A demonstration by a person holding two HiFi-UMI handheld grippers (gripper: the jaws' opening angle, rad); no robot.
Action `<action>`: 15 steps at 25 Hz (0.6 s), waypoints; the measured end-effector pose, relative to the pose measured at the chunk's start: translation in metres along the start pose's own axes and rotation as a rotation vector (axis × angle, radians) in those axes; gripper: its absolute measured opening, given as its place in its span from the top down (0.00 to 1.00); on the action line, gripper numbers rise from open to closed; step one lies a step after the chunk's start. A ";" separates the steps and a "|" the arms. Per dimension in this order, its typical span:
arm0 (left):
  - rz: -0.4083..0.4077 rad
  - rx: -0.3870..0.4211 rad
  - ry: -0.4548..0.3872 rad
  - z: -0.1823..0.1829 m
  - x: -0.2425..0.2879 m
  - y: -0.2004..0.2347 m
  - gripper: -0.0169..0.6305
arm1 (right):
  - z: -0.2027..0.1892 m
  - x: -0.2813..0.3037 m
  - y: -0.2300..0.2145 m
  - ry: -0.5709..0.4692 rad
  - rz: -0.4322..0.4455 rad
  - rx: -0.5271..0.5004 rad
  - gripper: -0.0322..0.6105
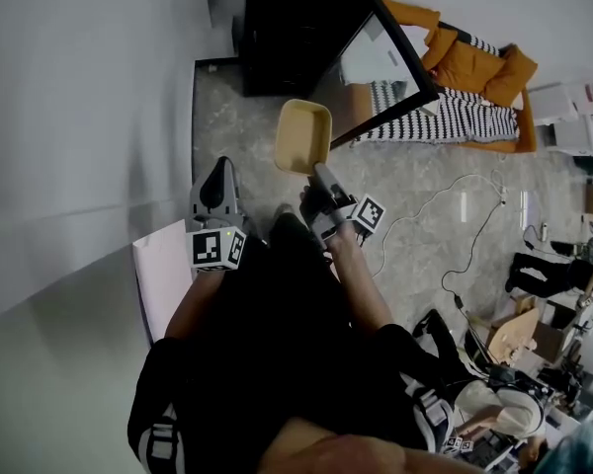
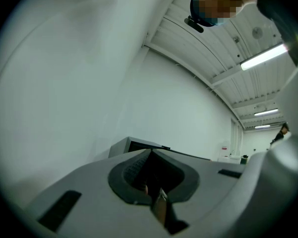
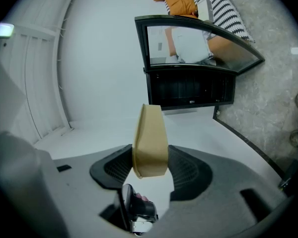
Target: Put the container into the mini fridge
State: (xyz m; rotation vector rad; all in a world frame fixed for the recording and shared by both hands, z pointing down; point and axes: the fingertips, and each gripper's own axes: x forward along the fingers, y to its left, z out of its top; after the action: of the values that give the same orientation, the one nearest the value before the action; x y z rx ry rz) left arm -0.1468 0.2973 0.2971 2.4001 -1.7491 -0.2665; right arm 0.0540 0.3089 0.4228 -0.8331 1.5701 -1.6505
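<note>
A tan, shallow plastic container (image 1: 303, 135) is held up in the air, with my right gripper (image 1: 321, 176) shut on its near edge. In the right gripper view the container (image 3: 150, 142) stands on edge between the dark pads (image 3: 188, 172). Beyond it is the black mini fridge (image 3: 188, 89), whose glass door (image 3: 198, 43) is swung open. In the head view the fridge (image 1: 292, 28) stands on the floor ahead with its door (image 1: 395, 62) open to the right. My left gripper (image 1: 217, 178) is lower left, jaws shut and empty, tilted up toward the white wall (image 2: 89, 83).
An orange sofa (image 1: 474, 67) with a striped blanket (image 1: 445, 117) stands behind the open door. A white wall (image 1: 79, 117) runs along the left. Cables (image 1: 455, 225) trail over the marbled floor, with boxes and clutter at the right.
</note>
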 end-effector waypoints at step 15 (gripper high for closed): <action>0.025 0.017 0.035 -0.013 0.084 -0.009 0.96 | 0.070 0.054 -0.013 0.031 0.004 0.001 0.63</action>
State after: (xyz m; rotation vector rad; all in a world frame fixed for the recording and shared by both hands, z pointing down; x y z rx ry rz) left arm -0.1104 0.2203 0.3034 2.3776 -1.7723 -0.2064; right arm 0.0821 0.2255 0.4390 -0.8066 1.5911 -1.6688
